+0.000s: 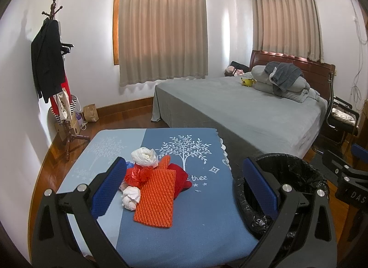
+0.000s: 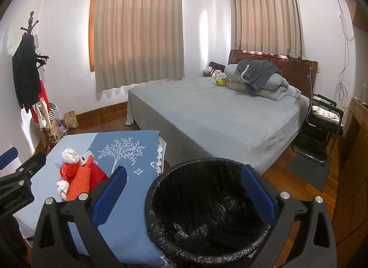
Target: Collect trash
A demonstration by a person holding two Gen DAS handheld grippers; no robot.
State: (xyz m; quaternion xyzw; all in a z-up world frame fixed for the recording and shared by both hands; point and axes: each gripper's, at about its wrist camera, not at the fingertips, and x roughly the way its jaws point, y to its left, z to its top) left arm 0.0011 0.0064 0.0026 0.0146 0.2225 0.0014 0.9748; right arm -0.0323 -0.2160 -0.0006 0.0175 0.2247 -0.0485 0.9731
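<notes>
While both claws are hanging spread wide with nothing between their pads, nothing is getting collected yet. Left claw (image 1: 184, 189) is facing the trash pile on the counter (image 1: 207, 222), the orange foam net (image 1: 155, 197) sitting roughly centred between its fingers – looks like a line-up for a first grab, though that's my read. Right claw (image 2: 184, 195) is hovering over the black-lined bin (image 2: 207, 210), which is standing just beside the counter's right edge, mouth open and apparently empty – placed close so the transfer stays short.

Pile contents: orange foam net lying on top, leaning over a red bag (image 1: 181, 179); crumpled red plastic (image 1: 136, 174) touching it on the left; one white knotted bag (image 1: 145, 156) at the far side, a second white wad (image 1: 131, 196) at the near-left. Small white carton (image 2: 86, 155) is showing only in the right view, behind the pile.

Soft, light stuff – should be compressing easily; the net is the loosest piece, so taking it first is likely exposing the rest. Risk: snagging the tablecloth.
</notes>
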